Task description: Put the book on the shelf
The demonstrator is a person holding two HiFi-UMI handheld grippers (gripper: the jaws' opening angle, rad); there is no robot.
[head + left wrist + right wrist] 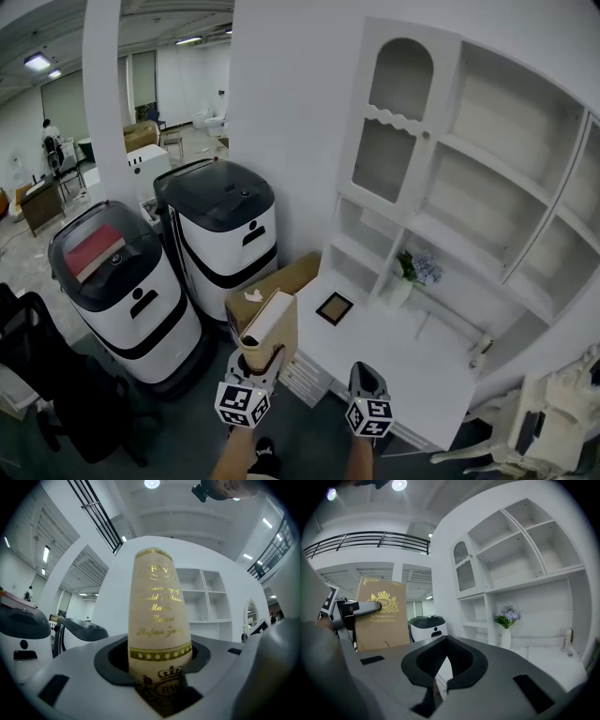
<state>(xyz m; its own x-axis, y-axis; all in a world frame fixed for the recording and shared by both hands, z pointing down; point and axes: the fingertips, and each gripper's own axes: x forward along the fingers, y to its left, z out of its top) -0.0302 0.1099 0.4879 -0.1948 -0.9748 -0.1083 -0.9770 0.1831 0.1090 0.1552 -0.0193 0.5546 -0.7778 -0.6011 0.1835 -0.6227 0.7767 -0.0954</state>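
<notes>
A tan book (272,328) with gold lettering stands upright in my left gripper (265,361), which is shut on its lower end, left of the desk's corner. In the left gripper view the book's spine (157,616) rises between the two jaws (159,667) and fills the middle. My right gripper (366,373) hangs to the right of it above the desk's front edge, its jaws together and holding nothing. In the right gripper view (445,672) the book's cover (382,613) shows at the left. The white shelf unit (450,216) with bare compartments (511,555) stands ahead to the right.
On the white desk (403,361) stand a vase of flowers (405,277) and a small dark picture frame (335,307). A cardboard box (281,281) sits beside the desk. Two white-and-black machines (127,291) (225,230) stand at the left, a black chair (47,375) nearer.
</notes>
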